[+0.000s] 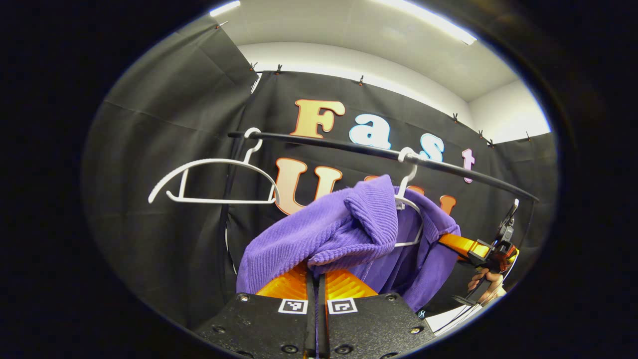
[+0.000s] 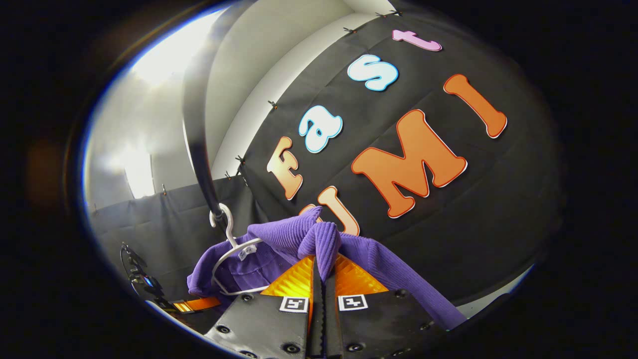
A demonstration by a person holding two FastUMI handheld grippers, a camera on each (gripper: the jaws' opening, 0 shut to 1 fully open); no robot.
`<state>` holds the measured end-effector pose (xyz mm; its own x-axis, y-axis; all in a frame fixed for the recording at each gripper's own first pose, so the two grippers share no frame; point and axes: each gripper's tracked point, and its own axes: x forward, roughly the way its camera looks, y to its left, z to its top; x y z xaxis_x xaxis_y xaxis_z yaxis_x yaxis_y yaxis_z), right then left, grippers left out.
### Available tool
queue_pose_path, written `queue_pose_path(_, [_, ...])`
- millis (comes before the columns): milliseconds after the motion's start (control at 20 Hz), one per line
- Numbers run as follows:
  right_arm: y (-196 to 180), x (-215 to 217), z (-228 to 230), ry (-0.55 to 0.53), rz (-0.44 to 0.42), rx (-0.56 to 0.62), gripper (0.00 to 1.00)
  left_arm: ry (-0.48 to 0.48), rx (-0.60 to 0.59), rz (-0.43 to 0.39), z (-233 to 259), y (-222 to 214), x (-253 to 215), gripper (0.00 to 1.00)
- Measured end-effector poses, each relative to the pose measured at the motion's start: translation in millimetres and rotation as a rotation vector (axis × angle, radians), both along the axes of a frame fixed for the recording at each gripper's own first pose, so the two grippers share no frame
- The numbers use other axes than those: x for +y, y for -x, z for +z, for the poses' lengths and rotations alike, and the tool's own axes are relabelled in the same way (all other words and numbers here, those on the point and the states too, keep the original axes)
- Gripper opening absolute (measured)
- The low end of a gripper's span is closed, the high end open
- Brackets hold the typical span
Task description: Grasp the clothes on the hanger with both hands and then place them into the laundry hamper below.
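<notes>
A purple knit garment (image 1: 344,229) hangs bunched on a white hanger (image 1: 411,199) from the black rail (image 1: 349,145). In the left gripper view my left gripper (image 1: 317,279) is shut on a fold of its shoulder, the orange fingers (image 1: 286,286) pressed together under the cloth. Farther right in that view the right gripper (image 1: 461,244) reaches into the garment's other side, with a hand (image 1: 486,281) behind it. In the right gripper view my right gripper (image 2: 319,279) is shut on a purple fold (image 2: 324,242), with the white hanger (image 2: 232,249) to its left.
An empty white hanger (image 1: 214,182) hangs on the rail to the left of the garment. A black upright post (image 1: 227,219) of the rack stands beneath the rail's left end. The left gripper's body (image 2: 164,299) lies low at the left in the right gripper view.
</notes>
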<state>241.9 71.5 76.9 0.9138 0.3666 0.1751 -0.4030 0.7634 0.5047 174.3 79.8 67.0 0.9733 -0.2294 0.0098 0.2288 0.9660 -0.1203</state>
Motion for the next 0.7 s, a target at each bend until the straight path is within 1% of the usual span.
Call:
queue_pose_path(150, [-10, -10, 17, -0.055, 0.013, -0.01, 0.09, -0.005, -0.029, 0.015, 21, 1, 14, 0.01])
queue_pose_path(300, [-12, -20, 33, -0.117, 0.024, -0.031, 0.09, 0.058, -0.022, 0.003, 32, 2, 17, 0.01])
queue_pose_path(350, [-14, -22, 37, -0.14, 0.031, -0.035, 0.09, 0.066, -0.024, 0.006, 35, 2, 21, 0.01])
queue_pose_path(400, [-16, -24, 39, -0.161, 0.038, -0.038, 0.08, 0.065, -0.029, 0.012, 40, 0, 25, 0.03])
queue_pose_path(450, [-20, -27, 43, -0.18, 0.042, -0.037, 0.08, 0.063, -0.038, 0.019, 45, -1, 28, 0.01])
queue_pose_path(700, [-34, -43, 48, -0.224, 0.03, -0.011, 0.08, 0.106, -0.063, 0.025, 71, -7, 57, 0.01])
